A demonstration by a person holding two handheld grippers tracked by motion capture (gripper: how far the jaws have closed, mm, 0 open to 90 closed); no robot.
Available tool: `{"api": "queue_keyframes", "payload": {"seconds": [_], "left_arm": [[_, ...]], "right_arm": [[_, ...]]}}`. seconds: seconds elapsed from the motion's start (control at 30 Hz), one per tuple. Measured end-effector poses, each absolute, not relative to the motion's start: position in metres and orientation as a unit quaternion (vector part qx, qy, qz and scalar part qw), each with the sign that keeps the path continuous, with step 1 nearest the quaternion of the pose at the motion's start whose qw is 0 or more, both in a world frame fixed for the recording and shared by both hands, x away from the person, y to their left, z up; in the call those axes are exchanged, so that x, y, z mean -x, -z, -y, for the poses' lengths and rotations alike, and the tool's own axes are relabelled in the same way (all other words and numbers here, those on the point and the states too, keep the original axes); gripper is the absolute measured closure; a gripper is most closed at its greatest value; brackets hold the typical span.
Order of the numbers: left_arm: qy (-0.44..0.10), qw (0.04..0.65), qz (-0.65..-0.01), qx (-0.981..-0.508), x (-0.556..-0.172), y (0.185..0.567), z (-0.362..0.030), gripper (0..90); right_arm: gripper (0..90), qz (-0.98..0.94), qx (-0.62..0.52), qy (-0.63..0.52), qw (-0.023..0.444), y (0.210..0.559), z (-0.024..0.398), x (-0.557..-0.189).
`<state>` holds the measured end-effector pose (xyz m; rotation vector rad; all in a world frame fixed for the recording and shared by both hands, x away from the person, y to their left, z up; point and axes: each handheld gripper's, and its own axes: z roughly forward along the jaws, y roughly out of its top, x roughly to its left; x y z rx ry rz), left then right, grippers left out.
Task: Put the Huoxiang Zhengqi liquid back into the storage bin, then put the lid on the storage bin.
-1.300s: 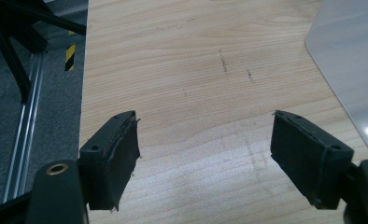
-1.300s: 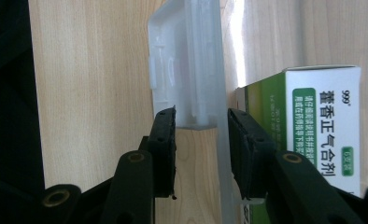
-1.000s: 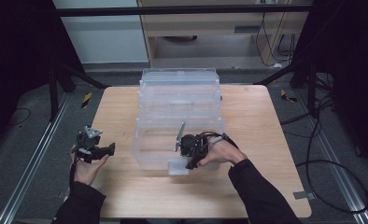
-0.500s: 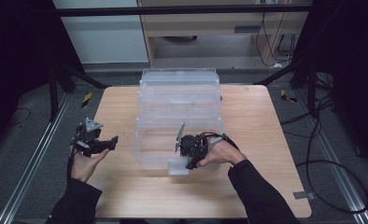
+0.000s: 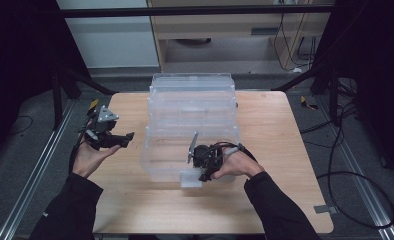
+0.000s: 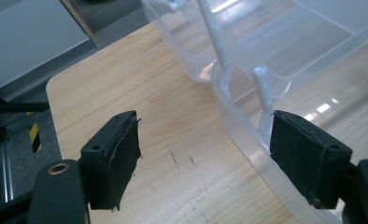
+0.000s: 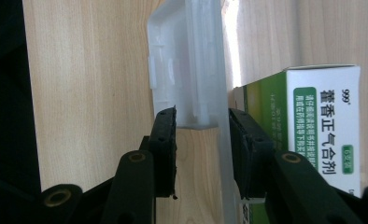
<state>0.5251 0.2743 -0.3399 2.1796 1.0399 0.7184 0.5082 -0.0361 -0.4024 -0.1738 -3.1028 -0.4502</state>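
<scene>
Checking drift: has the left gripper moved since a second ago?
Yes. The left gripper has shifted up the high view along the table's left edge, toward the far corner.

Count: two grippers, left gripper (image 5: 116, 140) and right gripper (image 5: 201, 172). One clear tiered plastic organizer (image 5: 190, 117) at tabletop (image 5: 275, 145) centre. One green-white medicine box (image 7: 313, 135) inside. One tabletop.

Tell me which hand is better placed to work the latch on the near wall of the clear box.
Right, probably. The right gripper already has its jaws around the latch on the clear box. The left gripper hangs open above the table, left of the box.
</scene>
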Motion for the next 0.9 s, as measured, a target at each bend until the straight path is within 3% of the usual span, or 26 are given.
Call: {"api": "queue_keyframes", "payload": {"seconds": [0.9], "left_arm": [[-0.248,0.294,-0.253,-0.888,-0.558,0.281,-0.247,25.0]], "right_arm": [[64.5,0.988,0.050,0.145,-0.001,0.403,0.036,-0.508]]}}
